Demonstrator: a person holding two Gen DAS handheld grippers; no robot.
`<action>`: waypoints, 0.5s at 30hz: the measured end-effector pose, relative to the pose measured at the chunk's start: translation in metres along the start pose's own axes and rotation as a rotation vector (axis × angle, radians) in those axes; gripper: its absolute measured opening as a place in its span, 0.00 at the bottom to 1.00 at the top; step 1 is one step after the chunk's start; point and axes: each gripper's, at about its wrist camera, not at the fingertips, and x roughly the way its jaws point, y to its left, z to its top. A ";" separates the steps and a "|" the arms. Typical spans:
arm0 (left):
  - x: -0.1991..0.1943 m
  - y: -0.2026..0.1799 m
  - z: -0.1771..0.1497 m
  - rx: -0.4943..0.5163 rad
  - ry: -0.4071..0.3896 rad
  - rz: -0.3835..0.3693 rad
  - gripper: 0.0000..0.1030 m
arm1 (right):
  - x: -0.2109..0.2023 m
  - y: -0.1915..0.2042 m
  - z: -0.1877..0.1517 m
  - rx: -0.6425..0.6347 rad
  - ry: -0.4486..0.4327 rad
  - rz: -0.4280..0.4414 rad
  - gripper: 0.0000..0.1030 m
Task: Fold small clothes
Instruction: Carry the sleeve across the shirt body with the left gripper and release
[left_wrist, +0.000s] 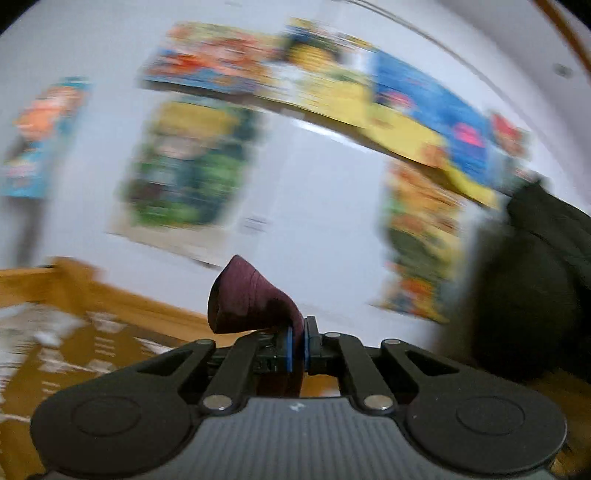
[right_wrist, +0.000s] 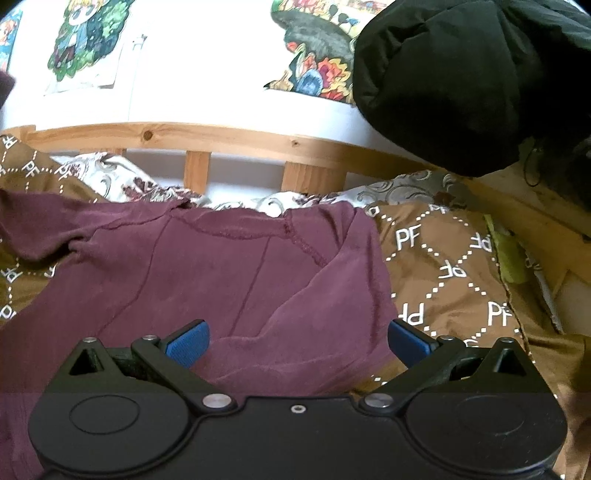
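**Maroon shirt pinched on the left, spread out under the right**

Black linkage and blue pads filled the bottom of both wrist views. On the left gripper (left_wrist: 297, 347) the two pads were pressed together with a fold of the maroon shirt (left_wrist: 251, 306) clamped between them; the cloth bulged up to the left of the pads and a strip of it hung below them. That view was tilted and heavily blurred, showing a white wall (left_wrist: 317, 177) with smeared colourful posters (left_wrist: 192, 162), a wooden bed rail (left_wrist: 122, 295) and a dark shape at the right edge.

The right gripper (right_wrist: 298, 341) stood with its jaws spread wide, its fingertips (right_wrist: 188, 341) apart and gripping nothing, poised over the lower part of the garment; whether the pads touched the cloth could not be told. From this camera the maroon shirt (right_wrist: 221, 273) lay mostly flat but rumpled on a brown bedspread (right_wrist: 450, 273) printed with white "PF" letters in a dotted diamond grid. Its neckline lay toward the wooden headboard (right_wrist: 236, 138), and one sleeve reached to the left. A floral pillow (right_wrist: 118, 177) sat between shirt and headboard. A black jacket (right_wrist: 461, 81) hung at upper right, partly covering a poster on the wall.
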 end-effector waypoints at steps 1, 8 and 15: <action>0.000 -0.016 -0.007 0.020 0.019 -0.047 0.05 | -0.001 -0.002 0.001 0.008 -0.006 -0.005 0.99; 0.003 -0.102 -0.068 0.170 0.213 -0.320 0.05 | -0.006 -0.030 0.009 0.101 -0.037 -0.076 0.99; -0.002 -0.132 -0.116 0.234 0.370 -0.417 0.05 | -0.006 -0.066 0.008 0.237 -0.014 -0.137 0.99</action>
